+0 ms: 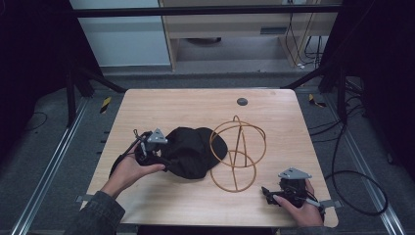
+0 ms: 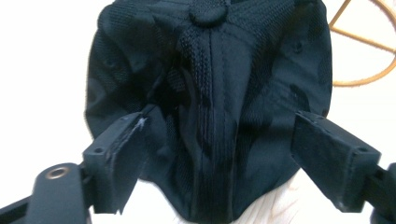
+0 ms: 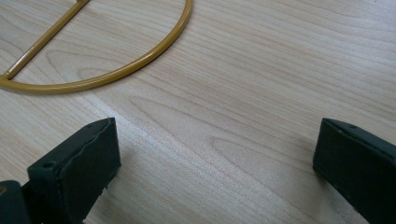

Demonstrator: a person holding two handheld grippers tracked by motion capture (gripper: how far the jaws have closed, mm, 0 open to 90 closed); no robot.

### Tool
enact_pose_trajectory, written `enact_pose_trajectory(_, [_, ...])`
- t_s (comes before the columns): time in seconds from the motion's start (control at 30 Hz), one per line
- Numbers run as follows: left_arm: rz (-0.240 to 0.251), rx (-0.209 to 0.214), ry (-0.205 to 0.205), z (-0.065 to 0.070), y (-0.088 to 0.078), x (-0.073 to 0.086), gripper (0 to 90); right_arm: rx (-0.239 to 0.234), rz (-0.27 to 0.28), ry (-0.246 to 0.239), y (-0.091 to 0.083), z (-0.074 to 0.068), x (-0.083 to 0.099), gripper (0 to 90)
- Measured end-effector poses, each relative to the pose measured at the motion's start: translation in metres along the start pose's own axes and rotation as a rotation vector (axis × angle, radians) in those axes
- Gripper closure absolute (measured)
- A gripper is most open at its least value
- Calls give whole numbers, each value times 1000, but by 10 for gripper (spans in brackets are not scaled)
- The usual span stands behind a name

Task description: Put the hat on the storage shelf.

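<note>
On the wooden table (image 1: 195, 205) I see a black cap (image 1: 192, 152) lying left of centre, its far edge touching a gold wire stand (image 1: 238, 152) built of rings and rods. My left gripper (image 2: 217, 140) sits at the cap's near side with its jaws spread wide on either side of the crumpled fabric, the cap's top button (image 2: 206, 13) beyond them, nothing clamped. My right gripper (image 3: 215, 163) rests low near the table's front right corner, jaws apart over bare wood just beside the stand's bottom ring (image 3: 126, 70).
</note>
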State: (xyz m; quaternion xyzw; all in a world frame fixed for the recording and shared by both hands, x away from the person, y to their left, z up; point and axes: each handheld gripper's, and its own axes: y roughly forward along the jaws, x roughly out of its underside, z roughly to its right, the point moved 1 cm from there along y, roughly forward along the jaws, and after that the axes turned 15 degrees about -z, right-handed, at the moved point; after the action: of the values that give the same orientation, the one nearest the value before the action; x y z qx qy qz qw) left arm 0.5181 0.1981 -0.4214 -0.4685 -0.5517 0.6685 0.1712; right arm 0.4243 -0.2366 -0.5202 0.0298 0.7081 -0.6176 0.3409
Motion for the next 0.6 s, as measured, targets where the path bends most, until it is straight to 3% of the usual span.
enact_pose_trajectory(0.23, [-25, 4, 9, -2, 18, -6, 306, 3, 0, -1, 0, 0, 0, 8])
enact_pose_trajectory(0.43, [-42, 17, 14, -5, 22, -6, 450, 4, 0, -2, 0, 0, 0, 8])
enact_pose_trajectory(0.5, [-39, 25, 1, -6, 22, -6, 519, 4, 0, -2, 0, 0, 0, 8])
enact_pose_trajectory(0.53, [-38, 33, 5, -8, 21, -6, 608, 4, 0, -1, 0, 0, 0, 7])
enact_pose_trajectory(0.6, [-34, 40, -7, -9, 21, -6, 643, 4, 0, -1, 0, 0, 0, 7])
